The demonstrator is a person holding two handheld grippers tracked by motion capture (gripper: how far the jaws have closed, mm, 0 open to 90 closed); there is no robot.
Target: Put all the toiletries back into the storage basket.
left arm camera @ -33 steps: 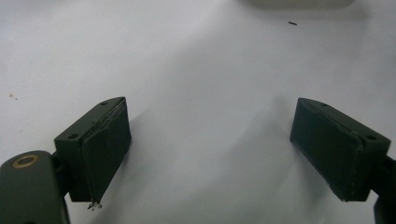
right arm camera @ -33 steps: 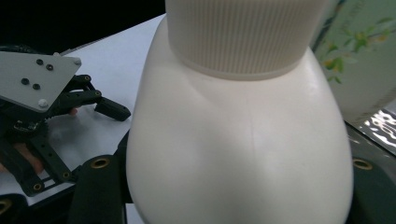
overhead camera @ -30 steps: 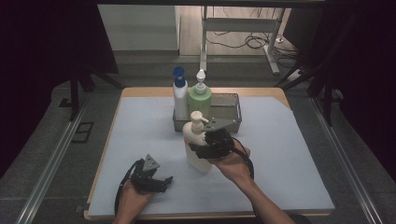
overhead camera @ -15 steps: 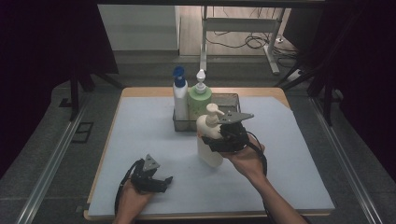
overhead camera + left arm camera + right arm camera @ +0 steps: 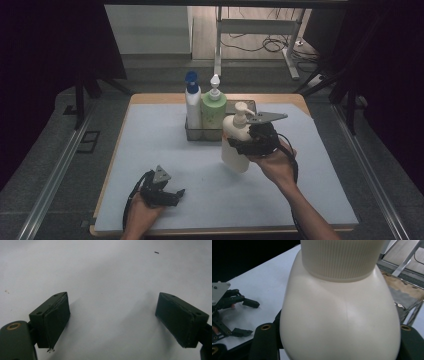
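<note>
Cream-white plastic pump bottle (image 5: 236,144), smooth-sided and rounded at the shoulder, hangs tilted above the middle of the pale blue tabletop (image 5: 320,195), clamped in the right gripper (image 5: 243,146), just in front of the dark wire basket (image 5: 250,106) that stands toward the far edge. We see the jaws closed on the bottle's body below its ribbed collar (image 5: 342,258), the black pads pressed against either flank in the right gripper view. We judge the bottle rigid enough to bear the squeeze, though its glossy, bulging wall looks slippery, and any liquid inside would make it bottom-heavy; the waist just under the shoulder seems the surest place to hold, while the pump head (image 5: 243,108) would be a poor handle. In the basket stand a white bottle with a blue cap (image 5: 192,107) and a green pump bottle (image 5: 213,111), side by side at its left end, leaving room at the right. The left gripper (image 5: 172,195) rests near the tabletop's near left corner, its jaws spread wide over bare surface. Against the picture of a second ago, we find the cream bottle carried rightward and toward the basket, lifted clear of the tabletop; the left gripper has not shifted.
</note>
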